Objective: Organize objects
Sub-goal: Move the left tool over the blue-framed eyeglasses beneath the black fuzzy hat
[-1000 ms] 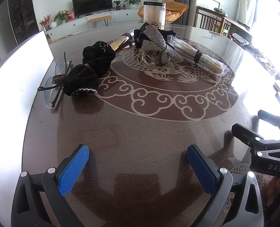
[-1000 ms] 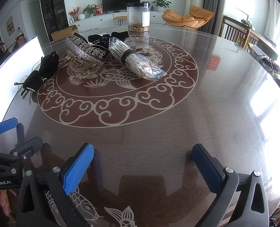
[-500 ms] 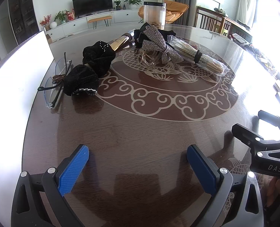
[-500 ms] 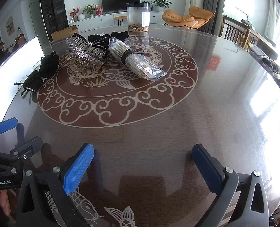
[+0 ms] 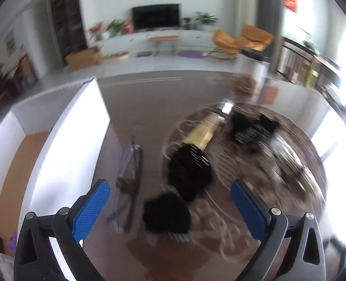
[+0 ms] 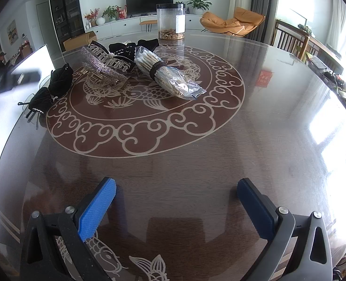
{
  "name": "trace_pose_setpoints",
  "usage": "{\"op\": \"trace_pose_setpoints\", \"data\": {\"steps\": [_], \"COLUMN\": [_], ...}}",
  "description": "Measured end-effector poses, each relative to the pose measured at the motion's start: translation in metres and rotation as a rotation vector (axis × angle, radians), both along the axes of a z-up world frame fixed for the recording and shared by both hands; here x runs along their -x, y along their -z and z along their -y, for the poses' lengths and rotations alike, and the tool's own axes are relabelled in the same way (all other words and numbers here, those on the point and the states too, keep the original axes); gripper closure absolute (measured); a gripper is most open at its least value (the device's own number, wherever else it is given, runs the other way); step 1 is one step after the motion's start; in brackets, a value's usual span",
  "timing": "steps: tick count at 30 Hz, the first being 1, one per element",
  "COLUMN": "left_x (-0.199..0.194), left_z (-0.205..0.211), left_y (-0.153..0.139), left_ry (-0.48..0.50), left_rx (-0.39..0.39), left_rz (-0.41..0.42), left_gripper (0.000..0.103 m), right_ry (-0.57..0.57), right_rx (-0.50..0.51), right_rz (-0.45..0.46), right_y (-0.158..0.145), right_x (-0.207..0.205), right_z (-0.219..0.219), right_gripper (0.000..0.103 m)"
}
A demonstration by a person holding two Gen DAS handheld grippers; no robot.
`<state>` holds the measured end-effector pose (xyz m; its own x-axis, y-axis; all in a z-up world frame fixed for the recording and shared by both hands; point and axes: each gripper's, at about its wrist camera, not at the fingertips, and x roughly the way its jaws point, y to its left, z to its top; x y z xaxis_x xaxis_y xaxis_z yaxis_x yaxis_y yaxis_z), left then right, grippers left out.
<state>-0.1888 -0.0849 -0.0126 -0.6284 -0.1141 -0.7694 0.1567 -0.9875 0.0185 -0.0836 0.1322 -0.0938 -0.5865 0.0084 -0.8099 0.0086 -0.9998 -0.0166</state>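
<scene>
Left gripper [image 5: 170,201]: blue ribbed pads spread wide, empty; view motion-blurred.
Right gripper [image 6: 176,201]: blue ribbed pads wide apart, nothing held, low over table [image 6: 196,164].
Table: dark glossy round top, pale cloud-scroll ring, fish motif.
Black hair bow [image 5: 180,187]: soft fabric, ahead of left gripper, beside clear glasses [image 5: 128,168].
Swab bundle [image 6: 166,75]: crinkly plastic, black band, centre.
Rhinestone clip [image 6: 102,66]: glittery.
Jar [image 6: 171,21]: clear cylinder, far edge; label unreadable.

On the bench [image 6: 278,107] the bag of swabs [image 6: 166,73] lay right of the hair clip [image 6: 102,68], the jar [image 6: 171,21] behind both, the scrunchies [image 6: 56,86] far left.
</scene>
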Motion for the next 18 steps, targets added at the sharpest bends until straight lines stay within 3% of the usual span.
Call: {"op": "trace_pose_setpoints", "data": {"steps": [4,6,7,10,15,18], "left_x": [0.045,0.06,0.061,0.049,-0.01,-0.044], "left_z": [0.021,0.024,0.025,0.008,-0.046,-0.054], "left_y": [0.029,0.05,0.053,0.051,0.049,0.044], "left_ry": [-0.071,-0.039,-0.023,0.082,0.314,0.359], "left_rx": [0.002,-0.052,-0.086,-0.142,-0.141,-0.197], "left_rz": [0.077,0.151,0.15,0.123,0.133,0.116], "left_gripper": [0.0,0.0,0.0,0.0,0.0,0.0], "right_ry": [0.0,0.0,0.0,0.0,0.0,0.0], "right_rx": [0.0,0.0,0.0,0.0,0.0,0.0], "right_rz": [0.0,0.0,0.0,0.0,0.0,0.0], "right_y": [0.0,0.0,0.0,0.0,0.0,0.0], "right_x": [0.0,0.0,0.0,0.0,0.0,0.0], "right_z": [0.0,0.0,0.0,0.0,0.0,0.0], "right_gripper": [0.0,0.0,0.0,0.0,0.0,0.0]}}
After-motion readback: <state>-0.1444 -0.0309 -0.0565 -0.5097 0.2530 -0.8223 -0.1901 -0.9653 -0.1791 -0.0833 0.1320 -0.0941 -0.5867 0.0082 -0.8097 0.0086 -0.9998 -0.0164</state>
